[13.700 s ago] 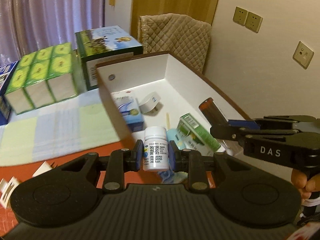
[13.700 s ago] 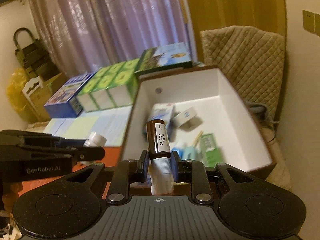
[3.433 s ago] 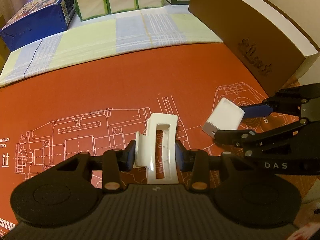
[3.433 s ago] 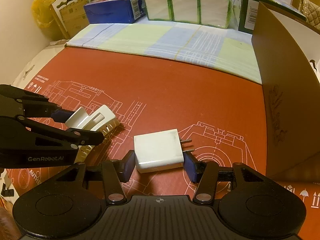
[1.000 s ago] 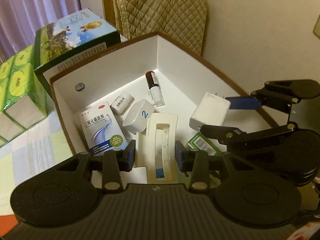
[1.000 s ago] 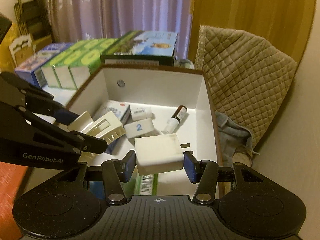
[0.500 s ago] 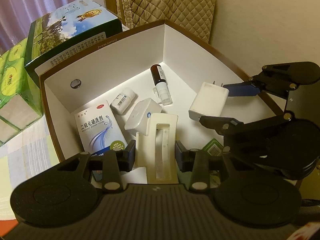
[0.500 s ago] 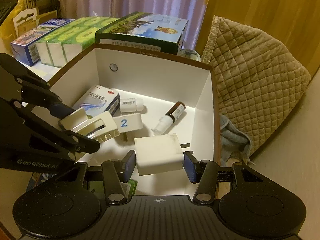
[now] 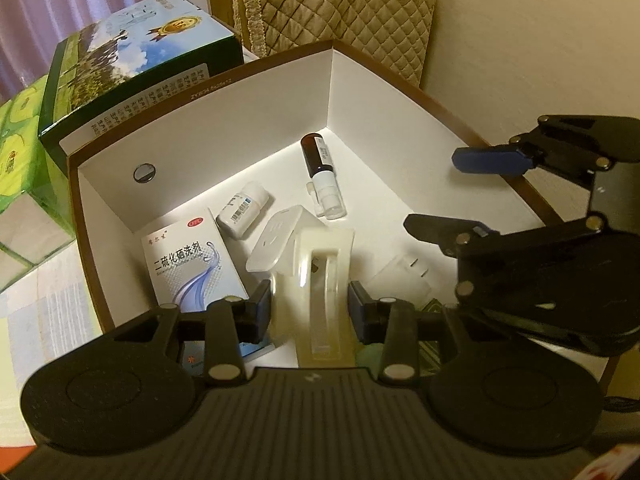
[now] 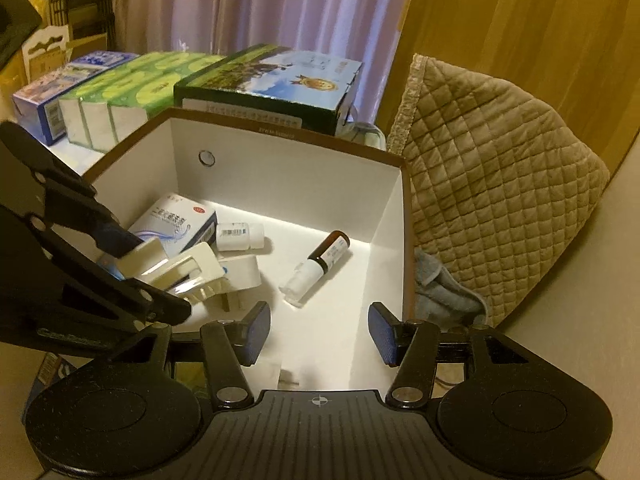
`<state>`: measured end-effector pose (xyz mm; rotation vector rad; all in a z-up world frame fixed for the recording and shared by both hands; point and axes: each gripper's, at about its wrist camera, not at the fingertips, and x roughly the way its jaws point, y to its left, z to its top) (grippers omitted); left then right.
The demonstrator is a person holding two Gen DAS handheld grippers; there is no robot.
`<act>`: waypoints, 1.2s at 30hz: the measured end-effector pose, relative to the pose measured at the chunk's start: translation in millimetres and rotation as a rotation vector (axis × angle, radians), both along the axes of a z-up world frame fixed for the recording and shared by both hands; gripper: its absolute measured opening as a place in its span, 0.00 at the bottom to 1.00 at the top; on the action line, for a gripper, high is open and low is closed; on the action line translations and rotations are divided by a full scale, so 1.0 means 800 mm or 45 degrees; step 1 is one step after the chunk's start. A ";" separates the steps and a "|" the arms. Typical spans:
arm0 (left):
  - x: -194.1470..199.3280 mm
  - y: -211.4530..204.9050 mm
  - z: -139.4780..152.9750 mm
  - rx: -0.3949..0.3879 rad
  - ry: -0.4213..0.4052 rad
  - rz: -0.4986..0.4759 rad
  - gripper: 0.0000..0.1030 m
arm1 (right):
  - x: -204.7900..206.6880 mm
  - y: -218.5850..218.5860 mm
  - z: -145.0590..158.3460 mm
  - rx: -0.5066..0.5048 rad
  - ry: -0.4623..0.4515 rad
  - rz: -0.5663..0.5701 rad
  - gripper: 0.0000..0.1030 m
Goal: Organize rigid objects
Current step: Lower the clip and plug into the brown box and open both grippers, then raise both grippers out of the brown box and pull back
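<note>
White cardboard walls of the brown-rimmed box (image 9: 248, 120) are crowding us: our left gripper (image 9: 310, 306) is clenching the cream plastic clip (image 9: 320, 280) over it, while our right gripper (image 10: 318, 334) is opening, its fingers (image 10: 256, 334) empty, the blurred white square charger (image 9: 400, 282) lying below beside two bottles.

- medicine box (image 9: 192, 264) in the white storage box (image 9: 248, 120): Chinese "二硫化硒洗剂", red "OTC" oval
- storage box rim: "ZY834…", rest blurred
- small white bottle (image 9: 243, 215): barcode, digits unreadable
- green carton (image 9: 136, 64): side print too small to read
</note>
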<state>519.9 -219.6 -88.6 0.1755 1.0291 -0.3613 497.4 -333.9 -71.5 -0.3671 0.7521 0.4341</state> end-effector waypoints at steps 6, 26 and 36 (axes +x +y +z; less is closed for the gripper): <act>0.003 -0.003 0.002 0.000 -0.019 -0.017 0.32 | -0.004 -0.005 0.003 0.005 -0.006 -0.002 0.52; -0.030 0.019 0.025 -0.018 -0.070 0.065 0.50 | -0.035 -0.015 0.014 0.102 0.023 -0.052 0.55; -0.111 0.054 0.072 -0.043 -0.242 0.139 0.69 | -0.079 -0.027 0.036 0.312 0.106 -0.134 0.55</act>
